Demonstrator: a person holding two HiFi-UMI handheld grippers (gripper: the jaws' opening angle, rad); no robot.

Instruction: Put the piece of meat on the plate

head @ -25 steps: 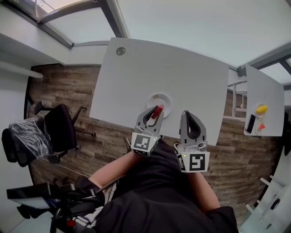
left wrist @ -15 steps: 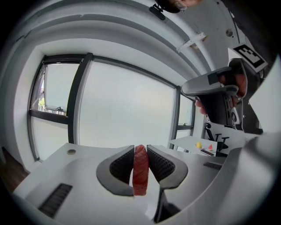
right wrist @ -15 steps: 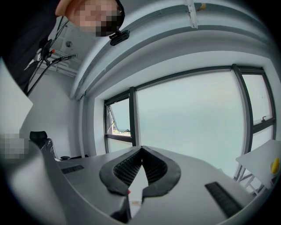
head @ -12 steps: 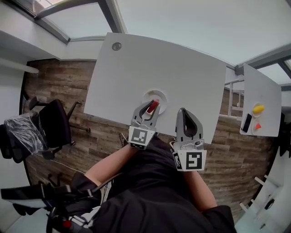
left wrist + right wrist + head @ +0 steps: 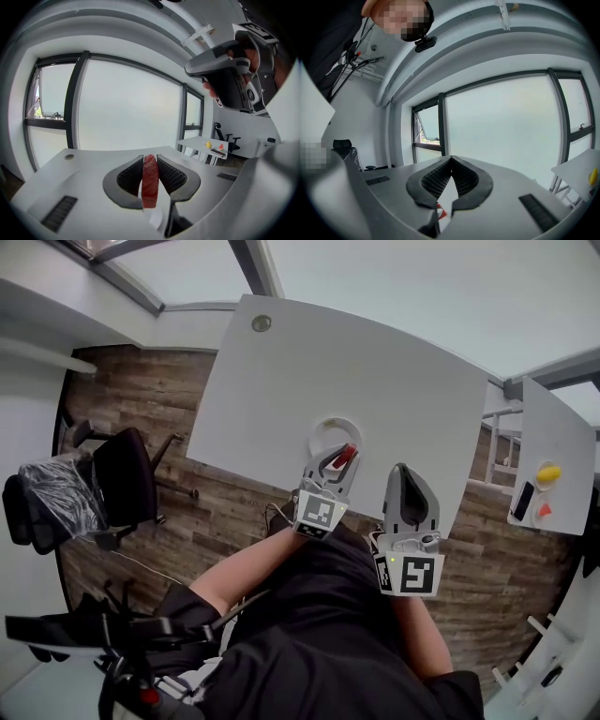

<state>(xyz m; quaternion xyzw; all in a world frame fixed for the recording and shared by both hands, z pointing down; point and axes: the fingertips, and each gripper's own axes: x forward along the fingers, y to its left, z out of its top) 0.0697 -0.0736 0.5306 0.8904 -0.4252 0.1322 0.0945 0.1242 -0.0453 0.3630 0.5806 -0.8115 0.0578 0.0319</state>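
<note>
Jaws of the left gripper (image 5: pixel 150 159) squeeze the piece of meat (image 5: pixel 150 183), a flat red slab with thin pale stripes that stands on its edge between the black ribbed pads. From the head view it hangs over the near rim of the round white plate (image 5: pixel 322 427), which sits by the front edge of the smooth white table (image 5: pixel 328 352). The right gripper (image 5: pixel 451 161) has its tips together with nothing in them. A black office chair (image 5: pixel 124 491) stands on the brown wood floor (image 5: pixel 225 512), well off to the side.
</note>
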